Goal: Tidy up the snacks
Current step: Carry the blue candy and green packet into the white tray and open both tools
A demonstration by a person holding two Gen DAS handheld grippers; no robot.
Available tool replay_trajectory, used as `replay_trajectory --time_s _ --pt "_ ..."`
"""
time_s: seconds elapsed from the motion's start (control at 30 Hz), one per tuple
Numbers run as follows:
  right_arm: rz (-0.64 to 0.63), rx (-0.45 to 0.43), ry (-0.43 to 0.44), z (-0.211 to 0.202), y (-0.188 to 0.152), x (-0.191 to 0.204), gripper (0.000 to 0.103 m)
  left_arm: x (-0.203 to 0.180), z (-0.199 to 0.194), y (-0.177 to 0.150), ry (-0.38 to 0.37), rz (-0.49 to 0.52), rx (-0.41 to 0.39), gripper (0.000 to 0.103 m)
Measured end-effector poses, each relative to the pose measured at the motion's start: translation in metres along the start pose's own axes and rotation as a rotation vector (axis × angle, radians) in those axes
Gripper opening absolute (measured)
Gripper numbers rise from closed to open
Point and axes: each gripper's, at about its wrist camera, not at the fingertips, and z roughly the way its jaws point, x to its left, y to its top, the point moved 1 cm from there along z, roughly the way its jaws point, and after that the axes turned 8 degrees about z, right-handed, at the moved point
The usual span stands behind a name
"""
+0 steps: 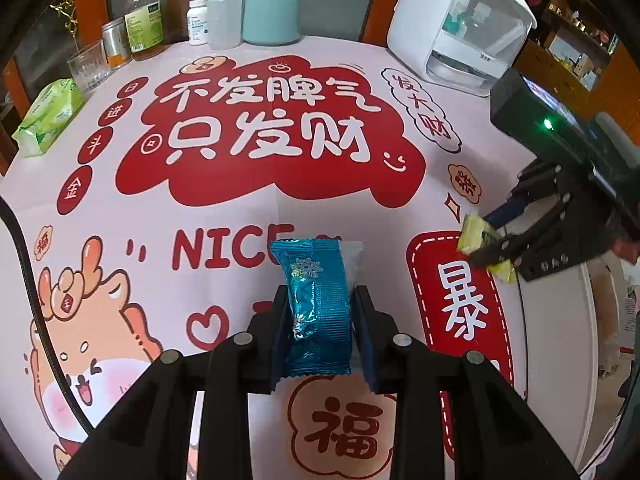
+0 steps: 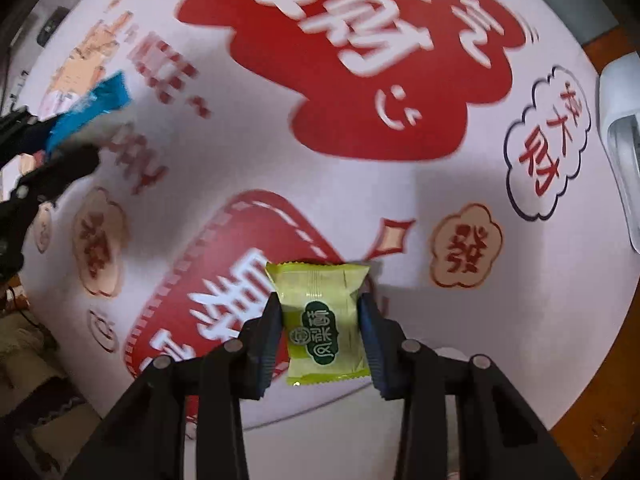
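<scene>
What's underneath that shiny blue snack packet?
Below the blue packet, held by the left gripper, only the printed tablecloth shows. The patch directly behind the packet is covered.

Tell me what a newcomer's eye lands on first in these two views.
First comes the table cover, pale with huge red cartoon lettering and a deer-like mascot at its near left. Next, each gripper holds a snack above it: the left gripper has its jaws shut on a shiny blue packet, and the right gripper on a yellow-green packet. Bottles and a white appliance line the far edge.

Even daylight, fisheye warp, right-view blur
</scene>
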Motion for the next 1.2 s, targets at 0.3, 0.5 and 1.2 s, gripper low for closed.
replay_trajectory --time_s 0.3,0.5,1.2 --pt "0.055 -0.280 0.105 -0.081 -0.064 0.051 0.038 -0.004 -0.048 0.002 -0.003 0.014 -0.051 0.029" --pt "0.122 -0.433 0.140 -0.126 -0.131 0.072 0.038 -0.027 -0.106 0.001 -0.027 0.076 -0.120 0.029" --pt "0.733 -0.699 -0.177 -0.176 -0.347 -0.002 0.038 -0.227 -0.186 0.021 -0.261 0.336 -0.249 0.029"
